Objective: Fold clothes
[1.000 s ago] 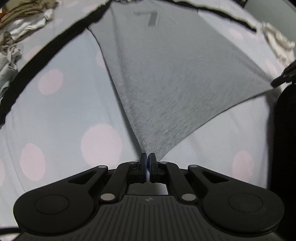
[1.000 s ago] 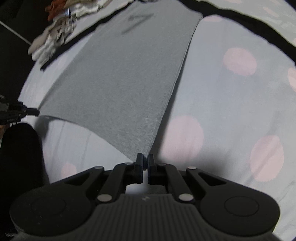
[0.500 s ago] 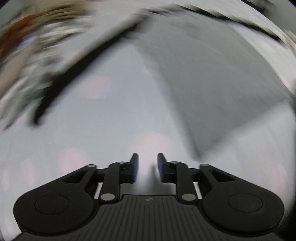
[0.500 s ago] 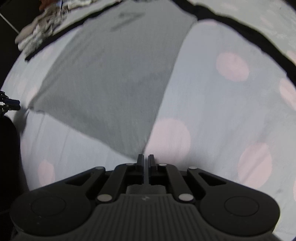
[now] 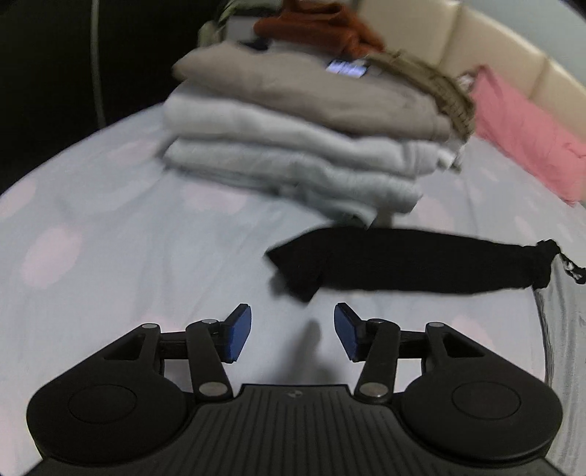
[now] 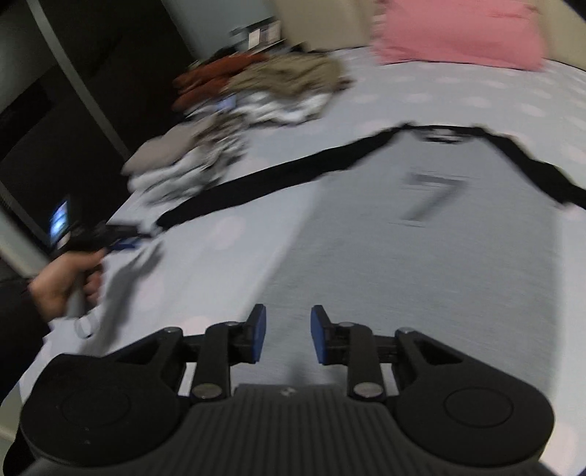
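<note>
Both jaw sets opening, nothing between — left hand-held gripper (image 5: 293,335) faces the black sleeve (image 5: 403,260); right hand-held gripper (image 6: 287,338) over grey shirt (image 6: 421,256), laid flat for folding.

The bedsheet (image 6: 421,95) is pale blue-grey with faint pink dots. The T-shirt (image 6: 421,256) is heather grey with black sleeves and a dark "7". A pink pillow (image 6: 457,33) lies at the head edge. Folded clothes (image 5: 300,146) stack beige over light grey, rust-orange behind.

Bare sheet (image 5: 121,227) is lying ahead of my left gripper (image 5: 293,331) (jaws opening, empty); black sleeve (image 5: 421,261) and folded stack (image 5: 300,153) are blocking beyond.
</note>
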A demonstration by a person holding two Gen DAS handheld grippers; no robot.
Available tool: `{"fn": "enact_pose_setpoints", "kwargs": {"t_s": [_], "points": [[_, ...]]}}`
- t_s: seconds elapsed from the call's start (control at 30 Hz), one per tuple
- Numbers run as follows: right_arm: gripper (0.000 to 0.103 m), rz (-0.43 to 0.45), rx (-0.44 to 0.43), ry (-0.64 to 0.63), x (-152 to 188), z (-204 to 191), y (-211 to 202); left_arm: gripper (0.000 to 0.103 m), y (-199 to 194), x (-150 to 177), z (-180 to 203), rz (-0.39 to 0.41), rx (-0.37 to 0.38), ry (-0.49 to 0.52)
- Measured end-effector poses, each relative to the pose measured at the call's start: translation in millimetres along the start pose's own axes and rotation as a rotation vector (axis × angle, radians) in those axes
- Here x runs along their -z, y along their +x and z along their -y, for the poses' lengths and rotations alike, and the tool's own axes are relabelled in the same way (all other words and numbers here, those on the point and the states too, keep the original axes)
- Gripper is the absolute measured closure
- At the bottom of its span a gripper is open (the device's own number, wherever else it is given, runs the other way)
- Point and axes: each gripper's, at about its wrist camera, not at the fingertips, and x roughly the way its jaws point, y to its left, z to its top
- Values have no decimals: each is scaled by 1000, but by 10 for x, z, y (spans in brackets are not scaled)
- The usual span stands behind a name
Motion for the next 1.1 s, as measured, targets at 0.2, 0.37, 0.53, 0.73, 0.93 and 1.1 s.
{"fn": "enact_pose_setpoints", "kwargs": {"t_s": [0.2,0.37,0.53,0.73,0.93,1.1], "points": [[72,-72,-80,-24,-51,-423,372,82,259,39,249,26,-68,334],[72,-123,-58,0,-1,-402,561,103,-37,173,217,264,-31,524],[72,-144,-46,17,31,-321,680,103,-516,353,81,408,-50,688],[72,-155,-72,-4,-40,-330,933,102,-332,831,34,282,-99,1039],[72,-144,-51,4,-215,-444,1402,86,-280,835,-72,202,-150,1001],[72,-28,-44,50,-323,-387,1258,85,-674,532,-178,215,-109,770]]}}
